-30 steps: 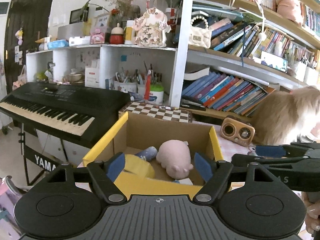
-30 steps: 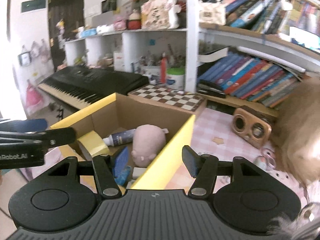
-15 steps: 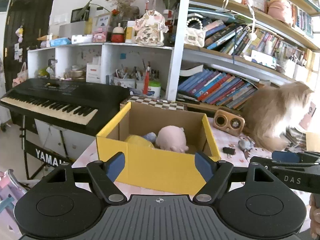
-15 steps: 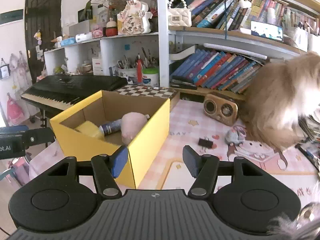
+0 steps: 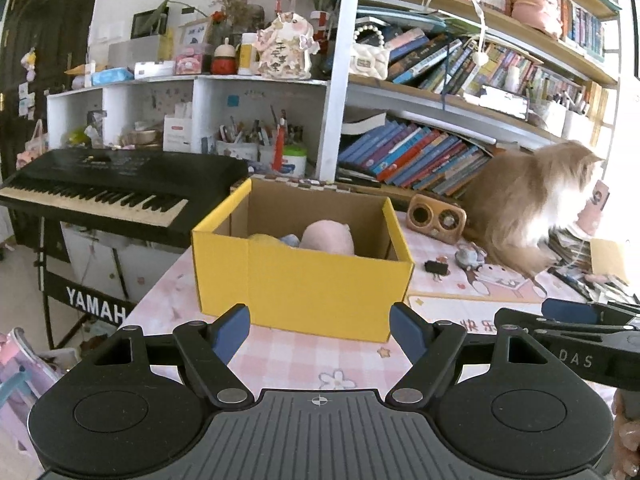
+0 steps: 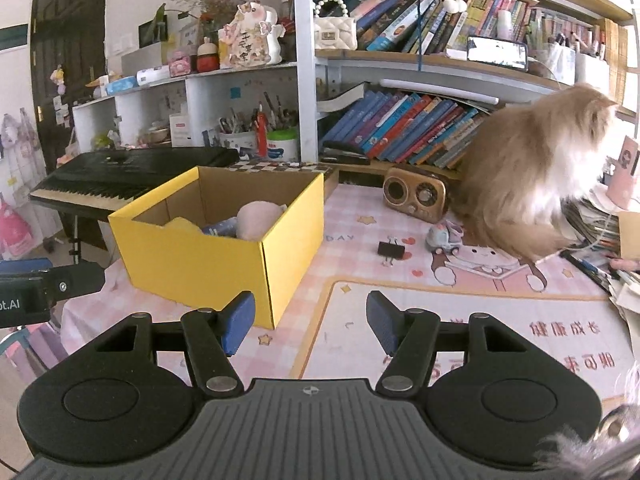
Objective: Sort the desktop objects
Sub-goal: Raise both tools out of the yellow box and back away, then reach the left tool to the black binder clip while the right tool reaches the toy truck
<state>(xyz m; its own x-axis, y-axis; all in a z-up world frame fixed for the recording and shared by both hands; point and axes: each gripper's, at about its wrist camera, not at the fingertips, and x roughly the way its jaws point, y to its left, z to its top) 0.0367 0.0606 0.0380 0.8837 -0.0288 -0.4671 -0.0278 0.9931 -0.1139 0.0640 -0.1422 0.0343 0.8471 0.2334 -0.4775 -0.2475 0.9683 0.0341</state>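
Both the left gripper (image 5: 319,330) and the right gripper (image 6: 311,322) hover with blue-padded fingers (image 6: 238,322) spread apart and empty above the pink-patterned desk (image 6: 352,268), just short of the open yellow cardboard box (image 5: 304,276) holding a pink plush toy (image 5: 327,236).

A table covered in a pink checked cloth (image 6: 352,216) carries an open yellow cardboard box (image 6: 224,256). Right of the box lie a black binder clip (image 6: 391,249), a small toy car (image 6: 444,238) and a brown retro radio (image 6: 416,196); a fluffy tan cat (image 6: 532,176) sits beyond them.
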